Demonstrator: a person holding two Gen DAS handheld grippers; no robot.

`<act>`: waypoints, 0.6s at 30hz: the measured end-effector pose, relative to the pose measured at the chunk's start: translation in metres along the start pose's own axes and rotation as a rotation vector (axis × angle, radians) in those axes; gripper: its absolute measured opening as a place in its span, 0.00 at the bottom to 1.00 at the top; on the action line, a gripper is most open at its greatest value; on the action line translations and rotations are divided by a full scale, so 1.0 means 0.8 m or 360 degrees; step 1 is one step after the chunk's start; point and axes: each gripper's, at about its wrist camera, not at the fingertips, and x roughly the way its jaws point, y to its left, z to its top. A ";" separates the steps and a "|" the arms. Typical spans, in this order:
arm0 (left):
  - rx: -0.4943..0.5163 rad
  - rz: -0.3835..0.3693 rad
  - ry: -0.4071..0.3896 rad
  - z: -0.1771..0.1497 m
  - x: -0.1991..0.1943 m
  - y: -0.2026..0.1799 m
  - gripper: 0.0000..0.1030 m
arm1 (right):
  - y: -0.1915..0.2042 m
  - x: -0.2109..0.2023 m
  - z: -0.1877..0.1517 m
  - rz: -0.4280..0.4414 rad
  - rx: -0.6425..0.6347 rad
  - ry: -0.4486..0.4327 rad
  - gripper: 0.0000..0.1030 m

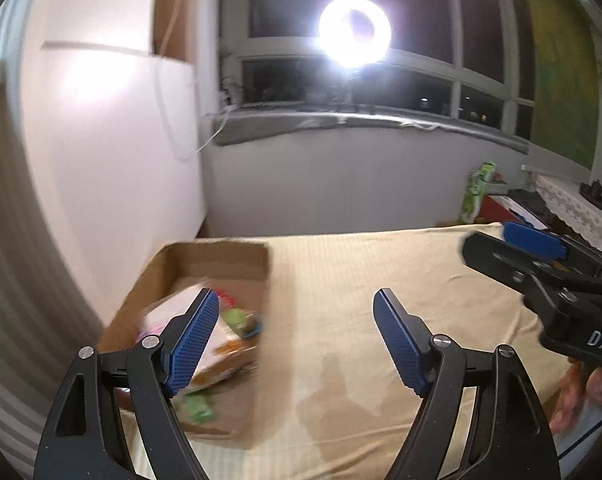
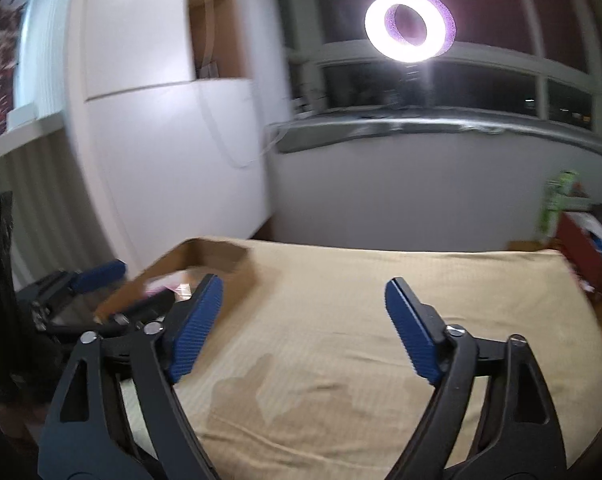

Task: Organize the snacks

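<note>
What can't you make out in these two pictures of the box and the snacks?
- Snack packets in the cardboard box, left wrist view: motion blur smears the labels, and a finger covers part.
- Box contents, right wrist view: the near wall hides them.
- Right gripper, left wrist view: cut off by the frame edge.

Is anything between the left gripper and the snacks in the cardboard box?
Nothing visible is. The left gripper hangs open and empty over the tan cloth, just right of the cardboard box. The snack packets lie uncovered in the open-topped box; only its right wall stands beside the approach.
</note>
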 end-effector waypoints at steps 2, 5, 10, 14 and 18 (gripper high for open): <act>0.0025 -0.0018 -0.0023 0.007 -0.004 -0.018 0.77 | -0.022 -0.024 -0.002 -0.0078 0.0013 -0.0023 0.84; 0.0074 -0.0051 -0.0071 0.018 -0.016 -0.044 0.77 | -0.039 -0.056 0.000 -0.0163 0.0016 -0.0074 0.84; 0.0126 -0.0065 -0.0157 0.033 -0.038 -0.066 0.77 | -0.044 -0.095 0.009 -0.0251 0.0014 -0.0169 0.96; 0.0119 -0.0062 -0.0200 0.038 -0.058 -0.069 0.77 | -0.032 -0.114 0.021 -0.0258 -0.0010 -0.0222 0.96; 0.0093 -0.0059 -0.0248 0.044 -0.077 -0.065 0.77 | -0.012 -0.130 0.029 -0.0251 -0.0050 -0.0264 0.96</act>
